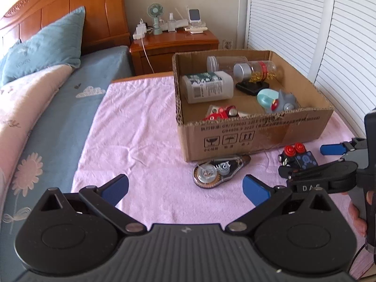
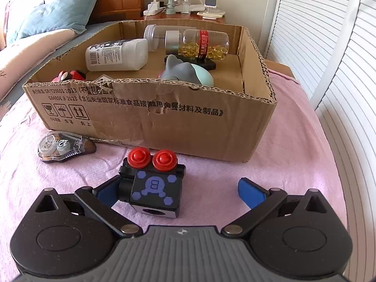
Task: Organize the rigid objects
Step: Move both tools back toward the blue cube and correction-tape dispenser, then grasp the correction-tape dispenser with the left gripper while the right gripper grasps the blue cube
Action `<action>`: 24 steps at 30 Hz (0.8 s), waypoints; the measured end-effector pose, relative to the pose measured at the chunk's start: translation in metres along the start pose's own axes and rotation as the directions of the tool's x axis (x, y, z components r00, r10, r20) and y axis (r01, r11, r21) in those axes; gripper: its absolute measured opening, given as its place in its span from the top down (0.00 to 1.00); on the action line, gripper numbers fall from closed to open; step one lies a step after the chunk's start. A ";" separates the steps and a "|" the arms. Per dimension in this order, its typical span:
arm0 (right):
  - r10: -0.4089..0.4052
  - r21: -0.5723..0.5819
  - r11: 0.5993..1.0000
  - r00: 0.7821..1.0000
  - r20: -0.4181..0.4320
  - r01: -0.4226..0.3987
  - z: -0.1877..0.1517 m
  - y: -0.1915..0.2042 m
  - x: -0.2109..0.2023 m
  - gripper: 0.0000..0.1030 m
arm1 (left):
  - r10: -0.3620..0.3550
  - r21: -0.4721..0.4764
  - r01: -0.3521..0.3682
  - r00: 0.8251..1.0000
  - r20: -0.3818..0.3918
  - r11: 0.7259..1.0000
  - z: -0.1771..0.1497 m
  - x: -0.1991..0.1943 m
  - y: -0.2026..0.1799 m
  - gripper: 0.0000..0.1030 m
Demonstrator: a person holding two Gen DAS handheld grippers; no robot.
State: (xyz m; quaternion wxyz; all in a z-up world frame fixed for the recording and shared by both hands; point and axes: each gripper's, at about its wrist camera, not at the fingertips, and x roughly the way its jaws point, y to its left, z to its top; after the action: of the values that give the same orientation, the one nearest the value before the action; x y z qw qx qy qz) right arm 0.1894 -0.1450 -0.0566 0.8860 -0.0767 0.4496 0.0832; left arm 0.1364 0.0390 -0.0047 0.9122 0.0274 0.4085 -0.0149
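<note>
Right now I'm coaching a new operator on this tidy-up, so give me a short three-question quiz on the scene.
1. True or false: the correction tape dispenser lies inside the cardboard box.
2. Which claw has the black cube toy between its open fingers: A) left claw, B) right claw?
3. Fill in: the bottle of yellow capsules lies on its ____ in the box.

Key: 1 false, it lies on the pink cloth outside; 2 B; 3 side.
</note>
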 end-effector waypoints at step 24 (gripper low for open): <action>0.074 -0.083 0.994 0.996 0.052 -0.070 -0.021 -0.010 -0.014 0.00 | -0.014 -0.078 0.012 1.000 -0.021 0.997 -0.001 0.073 -0.037 0.01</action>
State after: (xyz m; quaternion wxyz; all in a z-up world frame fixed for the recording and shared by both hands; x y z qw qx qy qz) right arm 0.1668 -0.1603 -0.0567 0.8907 -0.0942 0.4237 0.1353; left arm 0.1823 0.0016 -0.0617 0.9082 -0.0105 0.4185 -0.0048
